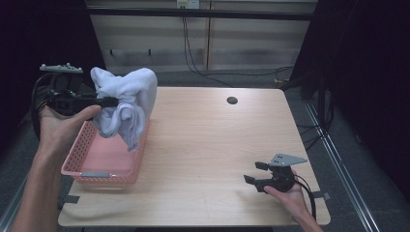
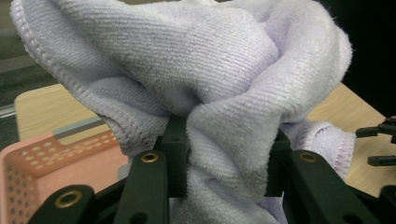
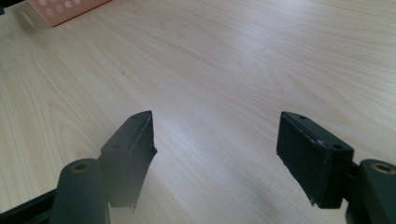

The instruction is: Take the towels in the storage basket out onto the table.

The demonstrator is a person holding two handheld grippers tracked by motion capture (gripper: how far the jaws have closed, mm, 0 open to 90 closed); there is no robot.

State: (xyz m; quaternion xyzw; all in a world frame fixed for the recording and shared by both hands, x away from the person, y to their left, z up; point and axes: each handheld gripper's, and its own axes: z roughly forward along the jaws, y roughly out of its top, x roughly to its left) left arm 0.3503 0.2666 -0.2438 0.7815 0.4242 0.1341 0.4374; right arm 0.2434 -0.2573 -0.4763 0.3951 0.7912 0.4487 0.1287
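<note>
Holding a bunched-up white towel [image 1: 126, 104] up in the air, the left gripper [image 1: 110, 102] has its jaws clamped on a thick fold of it, and in the left gripper view you can see the terry cloth [image 2: 224, 93] squeezed tight between the two black pads. Right under the towel sits a pink perforated basket [image 1: 87, 166] at the left edge of the wooden table [image 1: 208, 145], and the lowest corner of the cloth dangles over the basket's right rim, so that rim is the closest thing in the way. Hard to say if the hanging tip actually touches it. Everything else is pretty roomy: the middle and right of the tabletop are bare wood, with just a small dark round hole [image 1: 232, 100] near the far edge. The right gripper [image 1: 256, 174] is parked well apart near the front right corner, jaws spread wide with nothing between them, just woodgrain [image 3: 215, 93] ahead of it and a corner of the basket [image 3: 65, 9] far off. The basket hugs the table's left side, with its long axis running front to back. The towel is a crumpled lump with two humps on top, hanging more or less vertically, its longest stretch running top to bottom and tapering toward that lower corner.
</note>
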